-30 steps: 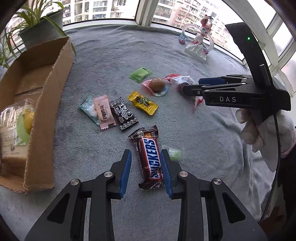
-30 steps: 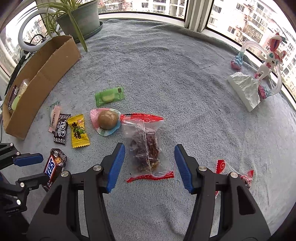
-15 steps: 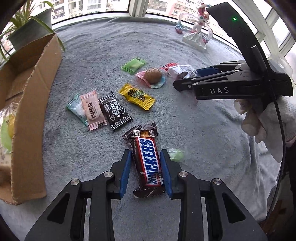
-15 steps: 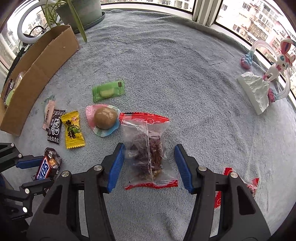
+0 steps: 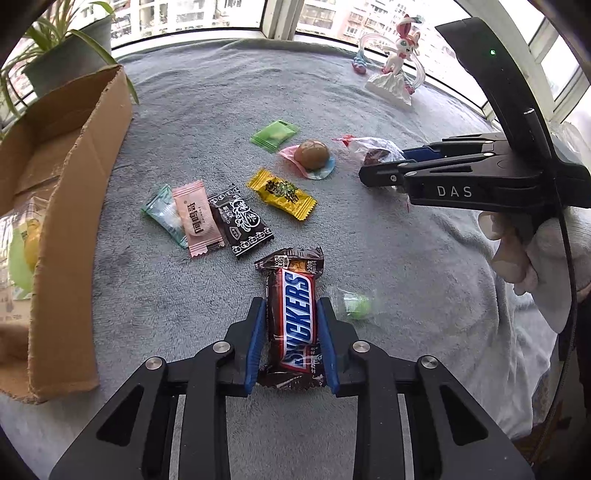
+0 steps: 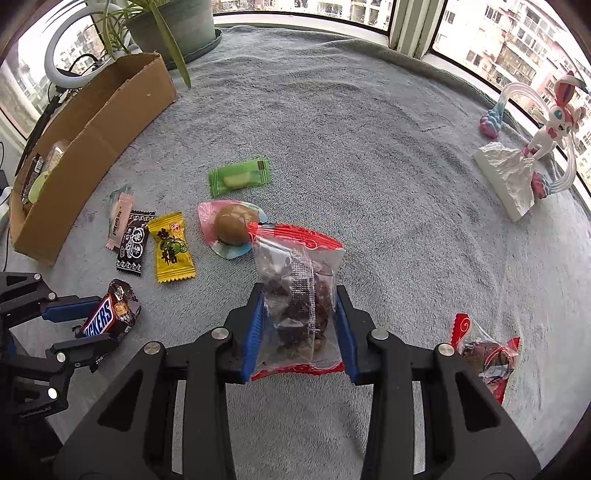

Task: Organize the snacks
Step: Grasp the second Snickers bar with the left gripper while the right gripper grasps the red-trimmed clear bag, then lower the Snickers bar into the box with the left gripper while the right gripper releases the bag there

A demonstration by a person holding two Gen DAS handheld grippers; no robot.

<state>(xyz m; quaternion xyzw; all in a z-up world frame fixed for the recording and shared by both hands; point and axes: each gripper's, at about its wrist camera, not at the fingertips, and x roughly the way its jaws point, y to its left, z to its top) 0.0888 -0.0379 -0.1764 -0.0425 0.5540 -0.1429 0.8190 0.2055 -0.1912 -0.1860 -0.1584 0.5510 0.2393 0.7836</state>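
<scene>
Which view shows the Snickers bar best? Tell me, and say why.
The left wrist view. There the Snickers bar lies lengthwise between the left gripper's blue pads, label fully readable. In the right wrist view the same bar sits small at the left edge, seen at an angle, its lettering partly hidden by the gripper.

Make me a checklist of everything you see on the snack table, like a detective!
Surface: grey fuzzy blanket.
Job's things: Snickers bar; clear bag of dark snacks; yellow candy; black packet; pink packet; green packet; cardboard box already holding some snacks.
Clutter: pink-and-white figurine.
Grippers: left gripper shut on the Snickers bar; right gripper shut on the clear bag.
Cables: black cable by the gloved hand.
Surroundings: potted plant, ring light, windows.
</scene>
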